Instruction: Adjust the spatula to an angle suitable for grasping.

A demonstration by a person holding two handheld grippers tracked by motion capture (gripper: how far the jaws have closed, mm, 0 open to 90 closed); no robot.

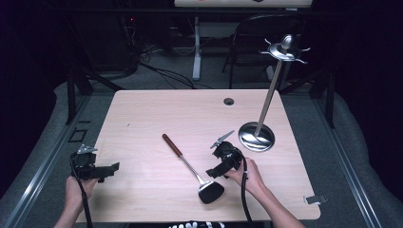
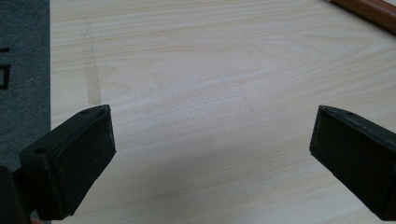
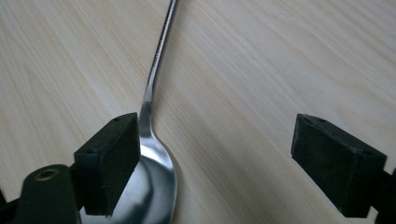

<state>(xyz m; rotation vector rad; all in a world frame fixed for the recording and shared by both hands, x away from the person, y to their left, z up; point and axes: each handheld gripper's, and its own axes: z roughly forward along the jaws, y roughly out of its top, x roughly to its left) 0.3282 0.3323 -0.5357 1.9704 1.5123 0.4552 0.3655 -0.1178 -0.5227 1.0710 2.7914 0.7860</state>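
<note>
Near the table's (image 1: 142, 109) front edge, at about 6 o'clock from its centre, lies the ladle (image 1: 192, 167): a brown wooden grip pointing toward 11 o'clock, a thin steel shaft, and a bowl at the near end. It rests flat on the wood, unlifted. The right gripper (image 1: 215, 170) sits just beside the bowl, at its 2 o'clock side, held by the person's right hand (image 1: 249, 175). In the right gripper view the 2 jaws stand apart with the ladle's bowl (image 3: 156, 186) low between them, hard by the left jaw; whether that jaw touches the steel cannot be told, and the right jaw is well clear, so nothing is gripped yet. The left gripper (image 1: 110, 169) waits near the table's 8 o'clock corner, its jaws wide open over bare wood, with the brown grip (image 2: 369, 11) just visible far off.

At 2 o'clock stands a steel utensil stand (image 1: 259, 135) with empty hooks at the top. By my judgement the work is at its start: the approach is nearly made, while the grasp, lift and any hanging on the stand remain.
</note>
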